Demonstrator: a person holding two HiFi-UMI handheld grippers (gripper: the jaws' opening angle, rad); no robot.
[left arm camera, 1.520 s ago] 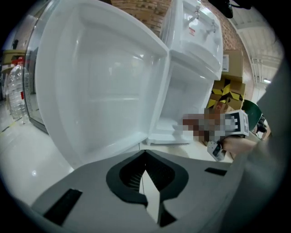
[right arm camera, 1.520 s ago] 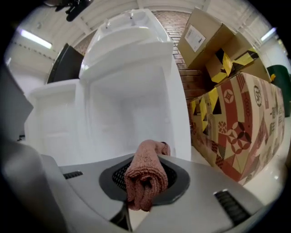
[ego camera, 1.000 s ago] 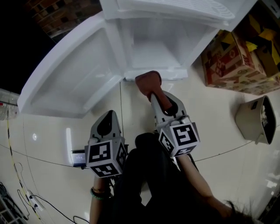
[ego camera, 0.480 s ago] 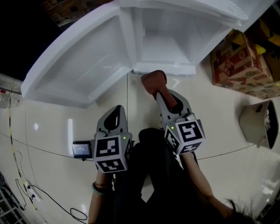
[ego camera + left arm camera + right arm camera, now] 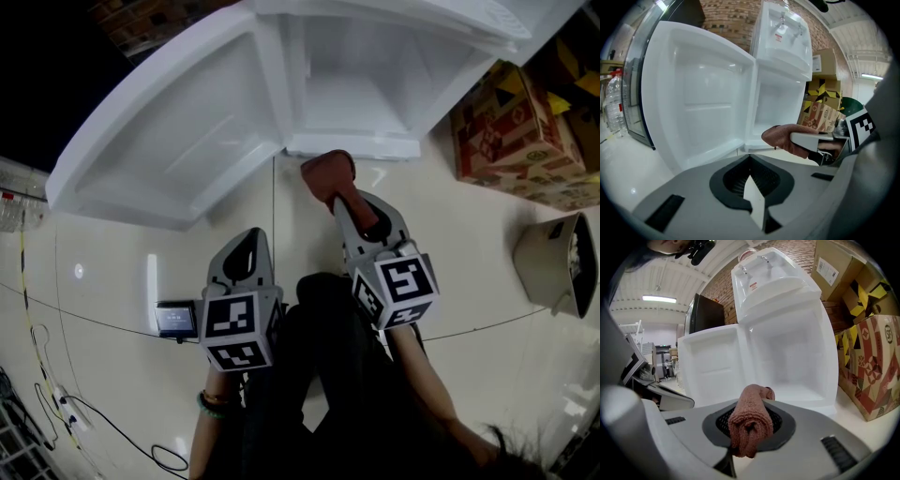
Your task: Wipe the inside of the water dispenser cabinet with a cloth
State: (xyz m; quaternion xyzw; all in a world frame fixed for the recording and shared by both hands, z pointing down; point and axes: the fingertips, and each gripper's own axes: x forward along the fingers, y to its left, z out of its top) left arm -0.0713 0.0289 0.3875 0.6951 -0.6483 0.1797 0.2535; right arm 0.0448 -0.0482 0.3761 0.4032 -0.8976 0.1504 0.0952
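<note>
Head view: a glossy pale tiled floor [image 5: 103,272], a white water dispenser cabinet [image 5: 352,94] with its door [image 5: 173,145] swung open, and cardboard boxes [image 5: 506,122] to the right.

Left gripper view: the left gripper [image 5: 752,197] is pressed together and empty, with a brick wall [image 5: 731,21] behind.

Right gripper view: the right gripper [image 5: 747,430] clamps a rolled brown cloth [image 5: 750,416] just outside the cabinet's front edge.

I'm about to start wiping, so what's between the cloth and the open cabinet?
Nothing: in the right gripper view the stretch from cloth to cabinet is bare.
</note>
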